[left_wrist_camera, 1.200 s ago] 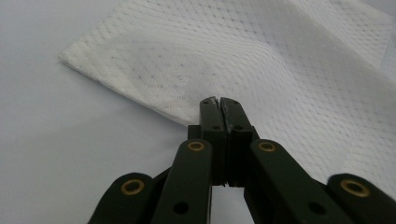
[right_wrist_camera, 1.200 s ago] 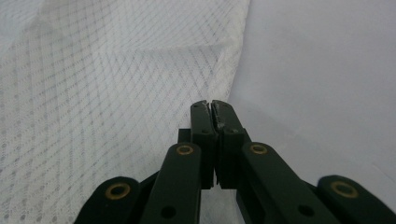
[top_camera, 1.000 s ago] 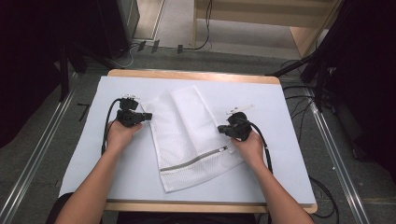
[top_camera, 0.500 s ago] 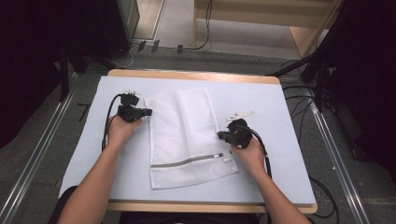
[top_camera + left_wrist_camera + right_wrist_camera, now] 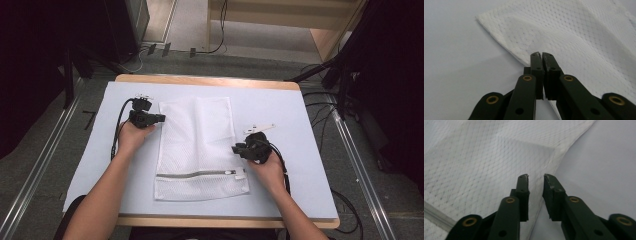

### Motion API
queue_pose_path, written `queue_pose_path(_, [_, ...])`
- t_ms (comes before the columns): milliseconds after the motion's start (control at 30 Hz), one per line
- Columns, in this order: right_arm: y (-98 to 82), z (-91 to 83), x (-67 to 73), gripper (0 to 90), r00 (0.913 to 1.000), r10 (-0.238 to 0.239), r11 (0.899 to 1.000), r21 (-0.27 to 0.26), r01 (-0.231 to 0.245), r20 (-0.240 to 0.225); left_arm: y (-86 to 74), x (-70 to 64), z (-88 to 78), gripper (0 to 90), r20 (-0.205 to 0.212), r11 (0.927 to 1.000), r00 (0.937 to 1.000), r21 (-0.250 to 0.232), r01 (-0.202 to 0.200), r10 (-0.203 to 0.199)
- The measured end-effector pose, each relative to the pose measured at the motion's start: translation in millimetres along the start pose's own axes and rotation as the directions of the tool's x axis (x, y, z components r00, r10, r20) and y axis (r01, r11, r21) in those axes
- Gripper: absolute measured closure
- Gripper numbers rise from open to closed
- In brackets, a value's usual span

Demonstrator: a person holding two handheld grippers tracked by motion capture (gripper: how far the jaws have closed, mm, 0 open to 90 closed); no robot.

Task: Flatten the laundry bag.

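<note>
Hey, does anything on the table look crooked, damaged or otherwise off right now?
Nothing stands out. The white mesh bag lies flat and square on the table, zipper closed near the person's end. Only faint fold creases show in the mesh.

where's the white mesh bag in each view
high view: the mesh bag lies flat mid-table on the pale sheet, between the grippers.
left gripper view: it runs from upper middle to the right edge.
right gripper view: it covers the left and top.
shared landmark: the grey zipper, near the bag's near end in the high view, at lower left in the right gripper view.
</note>
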State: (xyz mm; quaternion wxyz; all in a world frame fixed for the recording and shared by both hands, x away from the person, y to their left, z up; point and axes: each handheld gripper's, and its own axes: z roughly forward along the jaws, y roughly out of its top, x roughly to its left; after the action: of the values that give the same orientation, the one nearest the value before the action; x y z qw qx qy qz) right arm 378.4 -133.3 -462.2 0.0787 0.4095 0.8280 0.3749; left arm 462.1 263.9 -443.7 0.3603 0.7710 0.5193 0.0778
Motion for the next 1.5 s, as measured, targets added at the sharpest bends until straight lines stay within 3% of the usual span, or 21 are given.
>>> queue_pose_path(133, [5.0,4.1,-6.8,65.4,0.9998,0.02,1.0,-0.015,-0.02,0.0,-3.8,-2.1,-8.6,74.2,0.023,1.0,0.9997,0.004,0.003,-0.003])
queue_pose_path(267, [12.7,10.1,-8.6,61.4,1.0,0.007,0.999,-0.031,-0.007,0.004,-11.2,-8.3,-20.2,67.6,0.021,0.9999,0.9997,0.011,-0.012,0.012])
queue_pose_path(533, [25.8,18.1,-11.5,56.6,0.9998,-0.003,0.999,-0.042,0.003,0.019,-30.2,-23.4,-33.8,62.9,0.016,0.9988,0.9991,0.031,-0.039,0.039])
queue_pose_path(700, [30.3,26.7,-17.1,56.8,0.9997,0.005,1.0,-0.028,-0.005,0.026,-42.6,-30.1,-32.4,60.7,0.017,0.9989,0.9996,0.04,-0.025,0.024])
queue_pose_path(933, [32.2,33.2,-22.4,60.7,0.9992,0.024,1.0,-0.012,-0.023,0.034,-53.7,-35.6,-24.3,59.0,-0.01,0.9971,0.9989,0.062,-0.045,0.045])
queue_pose_path(1033, [32.1,36.3,-21.2,65.8,0.9992,0.025,1.0,-0.001,-0.025,0.03,-54.4,-38.2,-21.7,65.0,0.0,0.9976,0.9991,0.056,-0.042,0.042])
queue_pose_path(1100, [32.0,37.3,-19.5,68.9,0.9991,0.01,1.0,0.012,-0.01,0.042,-55.8,-41.0,-20.1,67.9,-0.009,0.9968,0.998,0.049,-0.062,0.063])
queue_pose_path(1300, [32.5,36.5,-17.6,87.1,0.9993,-0.003,0.999,0.034,0.002,0.037,-56.1,-41.7,-17.3,87.7,-0.016,0.9936,0.9946,0.049,-0.101,0.102])
queue_pose_path(1500, [32.9,31.3,-23.3,89.4,0.9989,0.015,0.999,0.039,-0.017,0.045,-46.0,-37.5,-13.1,90.0,-0.032,0.9962,0.996,0.028,-0.082,0.083])
